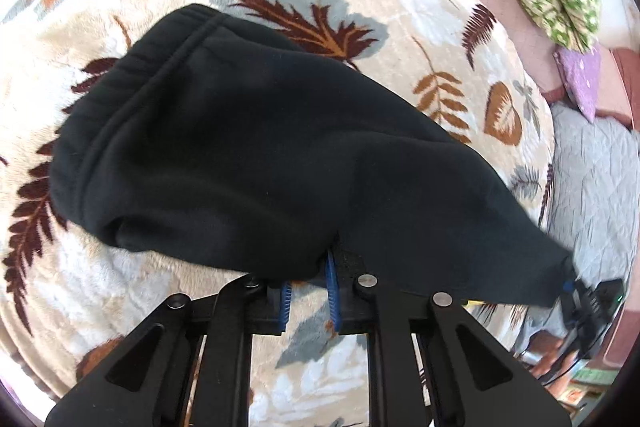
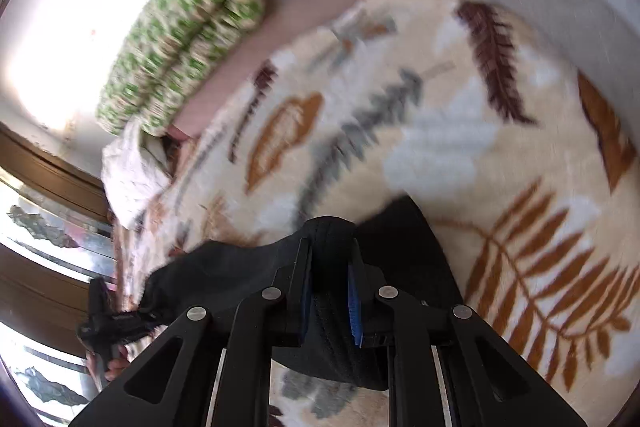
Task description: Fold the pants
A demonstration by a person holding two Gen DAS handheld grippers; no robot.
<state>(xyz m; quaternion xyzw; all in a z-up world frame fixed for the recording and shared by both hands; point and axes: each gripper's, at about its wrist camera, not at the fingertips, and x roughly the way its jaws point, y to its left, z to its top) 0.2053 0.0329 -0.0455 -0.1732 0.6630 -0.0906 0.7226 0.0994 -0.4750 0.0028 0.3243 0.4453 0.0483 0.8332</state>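
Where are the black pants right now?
In the left wrist view, the black pants lie mid-frame on the leaf-patterned blanket, pinched by both tools.

Your right camera's picture is all blurry, so the blanket [image 2: 440, 115] leaves look smeared. The black pants [image 1: 248, 147] hide your left gripper's [image 1: 310, 279] fingertips. Your right gripper [image 1: 580, 301] looks tiny by the edge.
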